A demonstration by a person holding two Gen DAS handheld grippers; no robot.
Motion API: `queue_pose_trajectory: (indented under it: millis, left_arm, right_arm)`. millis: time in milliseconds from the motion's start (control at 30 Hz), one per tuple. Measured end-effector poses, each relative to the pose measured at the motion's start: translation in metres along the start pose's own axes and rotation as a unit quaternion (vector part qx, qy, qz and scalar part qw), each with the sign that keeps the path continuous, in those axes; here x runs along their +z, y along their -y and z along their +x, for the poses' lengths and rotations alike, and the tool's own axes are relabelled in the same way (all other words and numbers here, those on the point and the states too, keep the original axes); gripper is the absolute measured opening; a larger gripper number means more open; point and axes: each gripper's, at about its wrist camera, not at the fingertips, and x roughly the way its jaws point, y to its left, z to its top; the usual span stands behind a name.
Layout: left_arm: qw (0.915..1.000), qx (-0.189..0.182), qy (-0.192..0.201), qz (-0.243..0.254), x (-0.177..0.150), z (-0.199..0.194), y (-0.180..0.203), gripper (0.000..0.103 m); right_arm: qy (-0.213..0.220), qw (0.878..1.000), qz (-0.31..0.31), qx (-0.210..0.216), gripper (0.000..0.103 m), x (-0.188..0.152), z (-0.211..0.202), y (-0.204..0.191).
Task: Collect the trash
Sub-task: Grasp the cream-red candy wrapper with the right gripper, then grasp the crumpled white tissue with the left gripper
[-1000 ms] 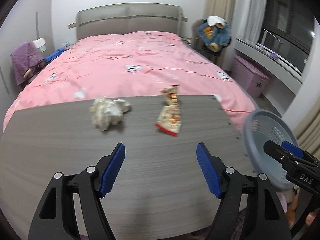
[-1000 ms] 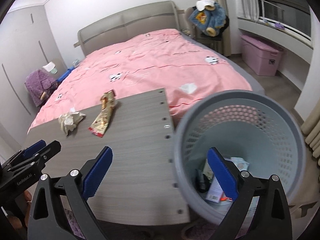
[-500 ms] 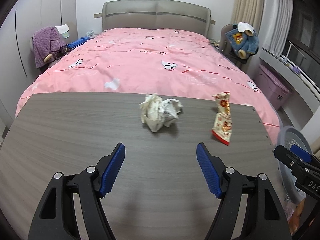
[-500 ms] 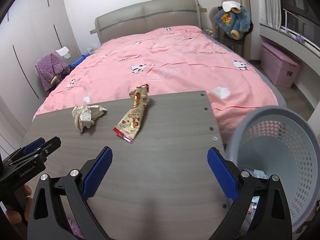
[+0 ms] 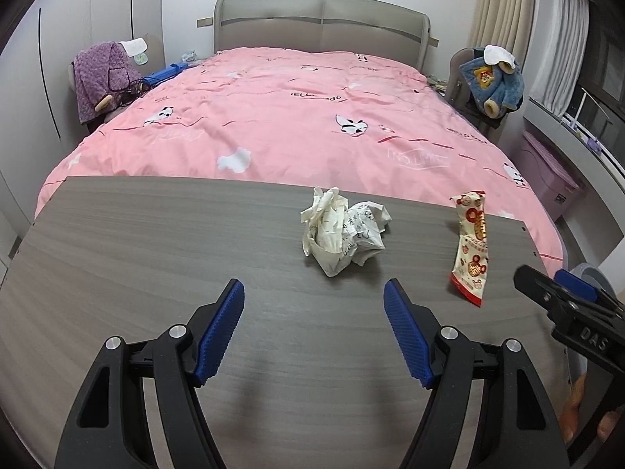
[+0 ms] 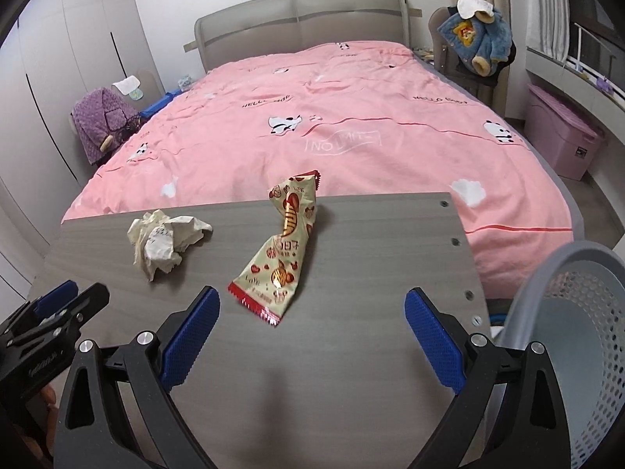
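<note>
- Left hand-held gripper spread wide over the grey wood-grain surface, blue pads clear of everything, nothing held.
- Right hand-held gripper likewise wide apart and empty, poised just short of the snack wrapper, whose red-edged near end lies between the lines of the two pads without touching either.
- Crumpled paper lying on the surface ahead and slightly right of the left hand-held gripper; in the right wrist view, the same wad to the left of the wrapper, near but apart from it.
- Wrapper lengthwise near the surface's right end, far tip raised at the far edge.
- Grey perforated basket standing off the surface's right edge, beside the right hand-held gripper.
- Beyond the surface, a bed under a pink quilt with a grey padded headboard; purple garment on a chair at left, blue jacket on a chair at right, pink storage box below the window ledge.
- Against a second ago: both views swung left, the basket that filled the right wrist view now at its right margin, wrapper and paper nearer the centre; both jaw spreads unchanged.
</note>
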Motion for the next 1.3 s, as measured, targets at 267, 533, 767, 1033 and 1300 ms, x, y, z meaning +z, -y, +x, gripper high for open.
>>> queue_pose_trajectory:
  millis: [267, 533, 767, 1033, 1300]
  left_arm:
    - [1.0000, 0.004, -0.006, -0.006, 0.007, 0.014, -0.001, 0.071]
    - [0.9999, 0.003, -0.005, -0.013, 0.015, 0.021, -0.001, 0.071]
    - [0.9999, 0.001, -0.006, -0.011, 0.020, 0.023, 0.002, 0.071]
    - [0.9998, 0.001, -0.011, -0.013, 0.022, 0.026, 0.004, 0.071]
    - [0.9993, -0.017, -0.029, -0.016, 0.022, 0.036, 0.006, 0.071]
  right_arm:
    - [-0.015, 1.000, 0.005, -0.015, 0.094, 0.018, 0.036, -0.002]
    - [-0.031, 0.999, -0.001, -0.031, 0.092, 0.033, 0.063, -0.011]
    - [-0.054, 0.997, -0.008, -0.045, 0.078, 0.034, 0.081, -0.013]
    - [-0.048, 0.997, -0.036, -0.052, 0.038, 0.032, 0.079, -0.019]
    - [-0.038, 0.998, -0.028, -0.032, 0.029, 0.029, 0.061, -0.012]
